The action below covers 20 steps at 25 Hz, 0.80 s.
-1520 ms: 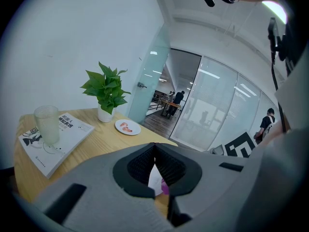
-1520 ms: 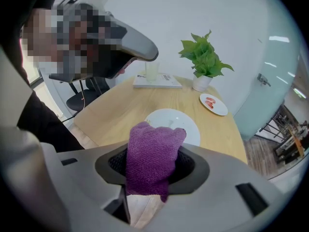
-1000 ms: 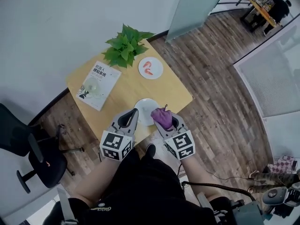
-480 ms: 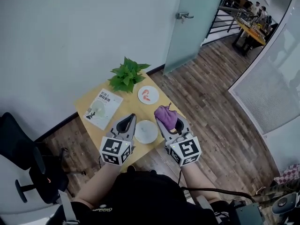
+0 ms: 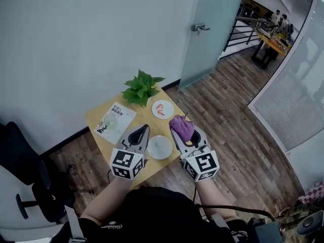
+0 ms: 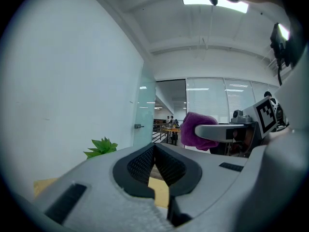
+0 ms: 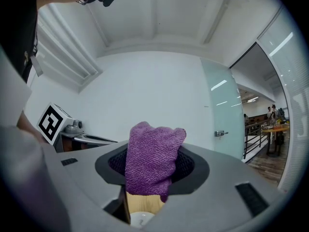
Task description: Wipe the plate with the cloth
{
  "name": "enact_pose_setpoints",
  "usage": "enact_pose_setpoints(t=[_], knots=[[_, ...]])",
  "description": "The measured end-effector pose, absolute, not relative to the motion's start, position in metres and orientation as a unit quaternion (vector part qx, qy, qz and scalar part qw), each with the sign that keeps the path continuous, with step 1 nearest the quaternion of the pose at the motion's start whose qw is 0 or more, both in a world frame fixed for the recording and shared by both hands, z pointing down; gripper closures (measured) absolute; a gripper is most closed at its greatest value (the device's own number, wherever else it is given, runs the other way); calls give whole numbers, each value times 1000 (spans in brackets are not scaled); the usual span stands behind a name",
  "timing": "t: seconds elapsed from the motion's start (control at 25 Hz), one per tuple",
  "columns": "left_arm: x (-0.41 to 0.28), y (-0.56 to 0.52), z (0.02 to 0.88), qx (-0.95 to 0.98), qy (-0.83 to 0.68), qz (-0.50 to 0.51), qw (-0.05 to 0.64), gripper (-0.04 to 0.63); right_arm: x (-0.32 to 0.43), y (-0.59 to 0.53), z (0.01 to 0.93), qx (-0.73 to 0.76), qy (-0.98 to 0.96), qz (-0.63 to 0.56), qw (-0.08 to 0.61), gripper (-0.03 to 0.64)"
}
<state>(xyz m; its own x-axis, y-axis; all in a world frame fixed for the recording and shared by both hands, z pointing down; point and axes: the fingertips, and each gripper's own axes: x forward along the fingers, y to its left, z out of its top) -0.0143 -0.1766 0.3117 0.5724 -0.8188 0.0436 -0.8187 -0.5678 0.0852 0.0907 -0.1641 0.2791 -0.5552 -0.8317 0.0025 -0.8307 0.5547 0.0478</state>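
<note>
Right gripper: clenched on purple cloth, near the surface's right edge. Left gripper: clenched, empty. Plate: at the surface's front edge, between both grippers.

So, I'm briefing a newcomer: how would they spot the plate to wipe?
Find the small wooden table by the white wall. The plate lies at its edge nearest the person; it is bare, whereas the other plate, beside the potted plant, carries red pieces.
</note>
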Motion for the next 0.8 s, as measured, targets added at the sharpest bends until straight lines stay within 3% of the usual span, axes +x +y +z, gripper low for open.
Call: enact_pose_setpoints(t=[0.8], knots=[[-20,-178,316,886,-461,3,55,594,84,-169,283,473,-881,-15,18,436]])
